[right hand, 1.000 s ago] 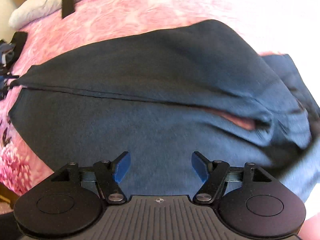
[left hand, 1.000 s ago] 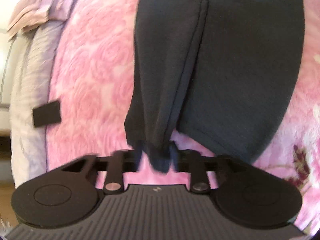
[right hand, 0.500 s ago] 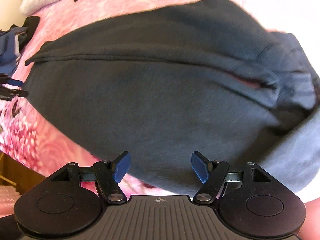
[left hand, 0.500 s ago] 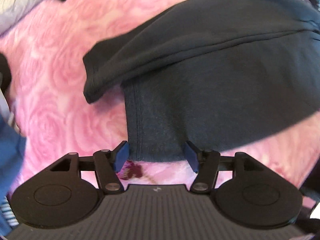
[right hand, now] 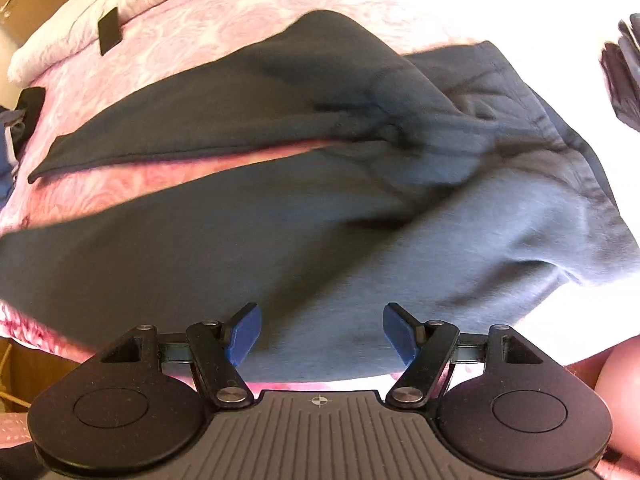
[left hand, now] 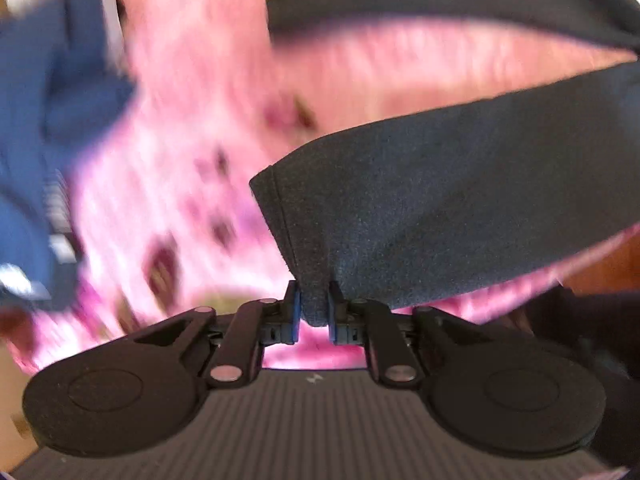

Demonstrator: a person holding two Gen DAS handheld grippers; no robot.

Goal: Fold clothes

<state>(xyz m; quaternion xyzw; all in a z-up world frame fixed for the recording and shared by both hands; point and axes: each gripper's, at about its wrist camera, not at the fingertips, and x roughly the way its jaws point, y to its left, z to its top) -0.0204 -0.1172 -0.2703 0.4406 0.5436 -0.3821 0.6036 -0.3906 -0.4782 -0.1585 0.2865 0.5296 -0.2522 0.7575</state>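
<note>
Dark grey trousers [right hand: 304, 216] lie spread on a pink floral blanket [right hand: 224, 8], their two legs parted in a narrow V with pink showing between. My left gripper [left hand: 314, 312] is shut on the hem corner of the near trouser leg [left hand: 460, 200] and holds it up off the blanket. The far leg [left hand: 440, 4] shows at the top of the left wrist view. My right gripper [right hand: 322, 332] is open and empty, hovering over the near leg close to the waistband end [right hand: 520, 128].
A blue garment [left hand: 44, 128] lies on the blanket at the left of the left wrist view, heavily blurred. A small black tag [right hand: 109, 30] sits at the blanket's far edge. Dark clothing [right hand: 624, 76] lies at the far right. The bed's front edge runs just below the trousers.
My left gripper has closed on the near leg's hem and lifted it, and the view swung left. The two legs have spread apart. My right gripper stayed open over the trousers.
</note>
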